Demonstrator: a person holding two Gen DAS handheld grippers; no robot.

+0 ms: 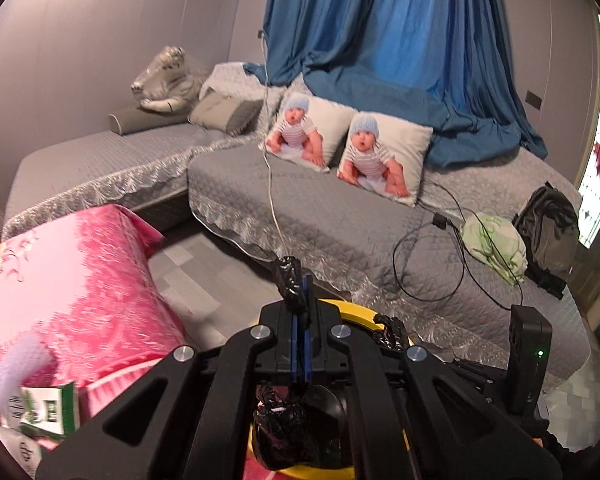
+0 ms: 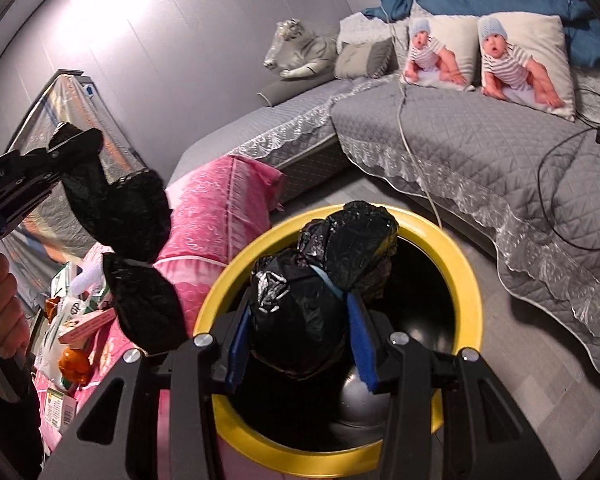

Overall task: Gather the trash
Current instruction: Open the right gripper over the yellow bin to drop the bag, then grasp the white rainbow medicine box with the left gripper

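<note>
Grey sofa behind; black bag (image 2: 300,312) between right tool's (image 2: 300,344) parted fingers, left tool (image 1: 300,308) seemingly pinching it.

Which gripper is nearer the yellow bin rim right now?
Right. The right gripper sits over the yellow bin rim, its jaws around the black bag. The left gripper is off to the side, pinching the bag's edge.
</note>
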